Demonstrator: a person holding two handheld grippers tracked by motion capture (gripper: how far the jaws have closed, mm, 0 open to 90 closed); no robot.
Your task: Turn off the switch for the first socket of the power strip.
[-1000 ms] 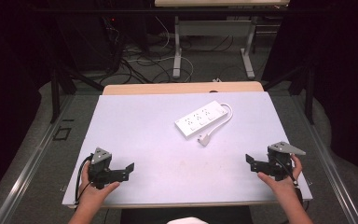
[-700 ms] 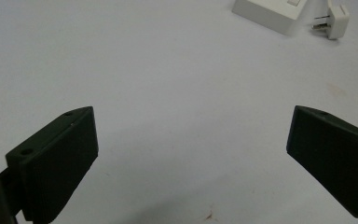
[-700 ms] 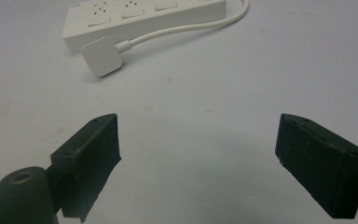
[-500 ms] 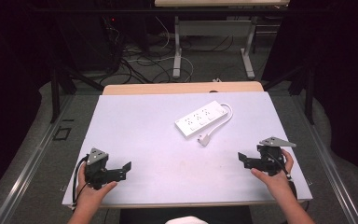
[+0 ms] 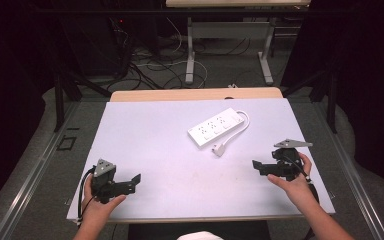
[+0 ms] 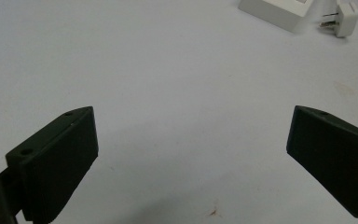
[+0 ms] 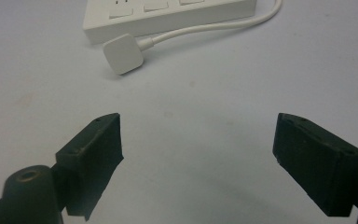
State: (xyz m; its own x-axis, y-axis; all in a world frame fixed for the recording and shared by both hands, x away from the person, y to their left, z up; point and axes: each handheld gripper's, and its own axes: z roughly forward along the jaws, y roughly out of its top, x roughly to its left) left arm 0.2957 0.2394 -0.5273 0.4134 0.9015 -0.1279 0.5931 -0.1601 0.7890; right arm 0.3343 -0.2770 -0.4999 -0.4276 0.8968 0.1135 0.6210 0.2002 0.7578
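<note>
A white power strip [image 5: 216, 127] lies right of centre on the white table [image 5: 155, 135], its cord looping round to a white plug [image 5: 218, 148] in front of it. The left gripper [image 5: 135, 182] is held near the front left corner, open, with nothing between its jaws. The right gripper [image 5: 256, 165] is held near the right edge, open and empty too, aimed toward the plug. In the left gripper view the power strip [image 6: 279, 10] and plug [image 6: 342, 13] sit far off at the top right. In the right gripper view the plug [image 7: 122, 54] and power strip [image 7: 168, 14] lie ahead of the spread jaws.
A wooden strip [image 5: 195, 94] runs along the table's far edge. Behind it are table legs [image 5: 190, 50] and tangled cables [image 5: 150, 65] on the floor. Metal rails [image 5: 35, 170] flank the table on both sides.
The right gripper has moved up and forward toward the plug. The left gripper has shifted slightly toward the table's front left. Both stay open.
</note>
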